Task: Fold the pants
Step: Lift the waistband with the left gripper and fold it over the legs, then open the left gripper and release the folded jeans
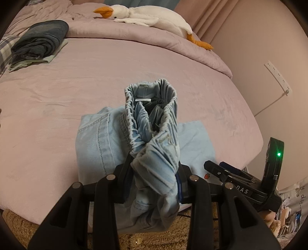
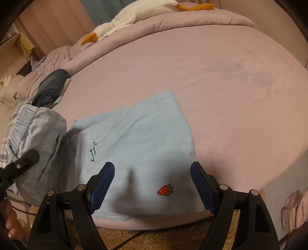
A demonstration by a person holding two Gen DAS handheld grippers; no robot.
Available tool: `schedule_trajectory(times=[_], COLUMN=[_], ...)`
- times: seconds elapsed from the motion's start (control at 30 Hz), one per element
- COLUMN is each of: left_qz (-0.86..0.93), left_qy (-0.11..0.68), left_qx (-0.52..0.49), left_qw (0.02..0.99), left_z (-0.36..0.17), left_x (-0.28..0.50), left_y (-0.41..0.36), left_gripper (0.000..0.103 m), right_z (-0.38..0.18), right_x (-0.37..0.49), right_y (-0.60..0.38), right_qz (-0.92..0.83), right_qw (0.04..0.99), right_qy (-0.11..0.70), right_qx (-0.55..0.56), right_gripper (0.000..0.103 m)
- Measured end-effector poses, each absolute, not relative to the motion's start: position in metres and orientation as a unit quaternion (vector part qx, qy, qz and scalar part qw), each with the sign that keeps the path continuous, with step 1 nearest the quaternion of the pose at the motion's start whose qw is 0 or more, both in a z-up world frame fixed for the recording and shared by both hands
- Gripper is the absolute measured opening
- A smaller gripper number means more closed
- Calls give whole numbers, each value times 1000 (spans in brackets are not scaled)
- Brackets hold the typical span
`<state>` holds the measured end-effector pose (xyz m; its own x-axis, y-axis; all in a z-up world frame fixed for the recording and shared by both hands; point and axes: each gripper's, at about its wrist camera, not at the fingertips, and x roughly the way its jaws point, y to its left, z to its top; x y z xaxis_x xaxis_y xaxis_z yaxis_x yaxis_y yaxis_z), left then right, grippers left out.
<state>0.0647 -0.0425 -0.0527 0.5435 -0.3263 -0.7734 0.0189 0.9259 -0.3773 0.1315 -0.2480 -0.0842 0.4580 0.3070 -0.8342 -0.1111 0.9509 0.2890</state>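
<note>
Over bed (image 1: 192, 80), left hand-held gripper (image 1: 156, 180) clamps pants (image 1: 152, 123).

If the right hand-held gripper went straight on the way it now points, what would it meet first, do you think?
Probably the light blue garment with the strawberry patch: the open right hand-held gripper points over it, though depth is unclear.

Pale blue denim pants (image 1: 154, 138); light blue shirt (image 2: 138, 142) with red strawberry (image 2: 165, 190); pink bedsheet (image 1: 77, 80); white, orange-billed goose toy (image 1: 146, 16), upper frame.
</note>
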Motion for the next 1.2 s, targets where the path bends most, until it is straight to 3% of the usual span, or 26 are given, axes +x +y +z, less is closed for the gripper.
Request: schedule_trajectory(times=[0.53,0.93,1.2], left_qz=[-155,-172,-204], left_qy=[476,519,533], left_qx=[-129,-111,-131], left_qw=[856,830,810], left_z=[-52,-93,-93], left_x=[85,112,108], left_y=[-83,-116,-122], left_gripper=[35,37,62], right_z=[-86,-88,-88], right_x=[127,124,121], right_y=[-269,-279,-283], right_qz=[101,82,77], right_qw=[849,848,847], right_qy=[505,507,507], right_qx=[117,132,137], right_gripper=[81,81,81])
